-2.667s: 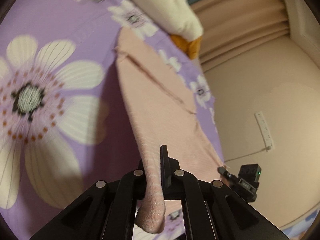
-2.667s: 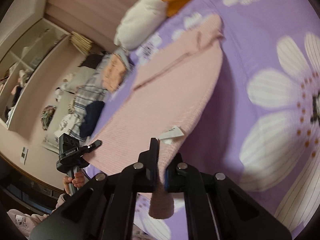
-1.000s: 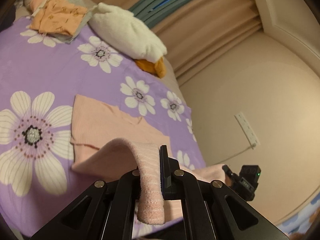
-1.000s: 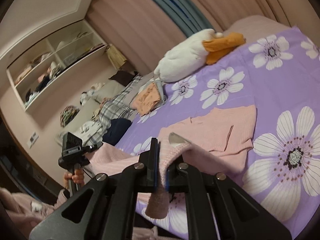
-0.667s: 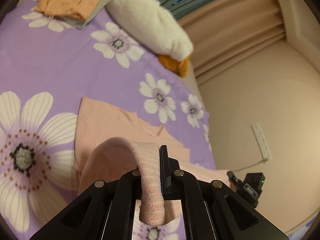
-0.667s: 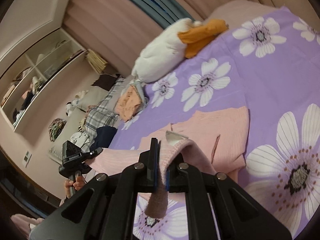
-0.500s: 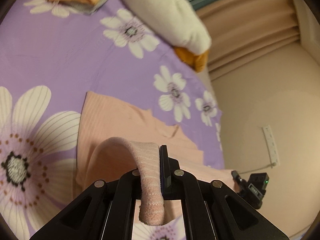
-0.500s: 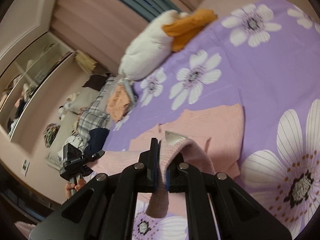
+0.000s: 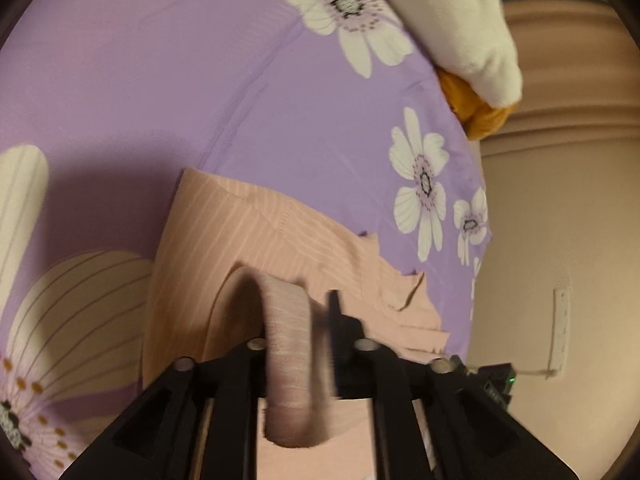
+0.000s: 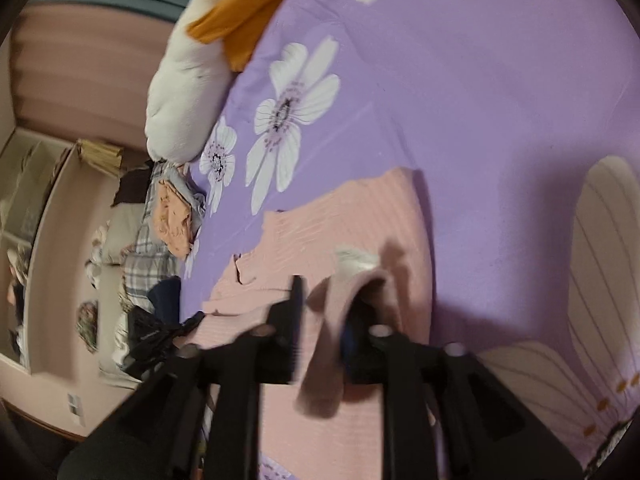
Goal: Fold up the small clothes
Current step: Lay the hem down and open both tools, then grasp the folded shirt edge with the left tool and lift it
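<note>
A pink ribbed garment (image 9: 260,240) lies on the purple flowered bedspread (image 9: 160,60), its near part doubled over the far part. My left gripper (image 9: 300,320) hangs low over it. Its jaws are opening, and the pink hem (image 9: 288,360) hangs slack between them, free of the right finger. In the right wrist view the same garment (image 10: 360,220) shows a white label (image 10: 352,260). My right gripper (image 10: 326,300) is opening too, and the hem (image 10: 324,360) droops loose between its parted fingers.
A white plush toy with an orange beak (image 9: 452,20) lies at the bed's head. A heap of clothes (image 10: 168,220) sits off the bed's far side, near wall shelves. A power strip (image 9: 560,332) hangs on the beige wall.
Both grippers have dropped toward the bed and carried the hem forward over the garment. Their jaws, shut on the hem before, now stand apart with the cloth slack.
</note>
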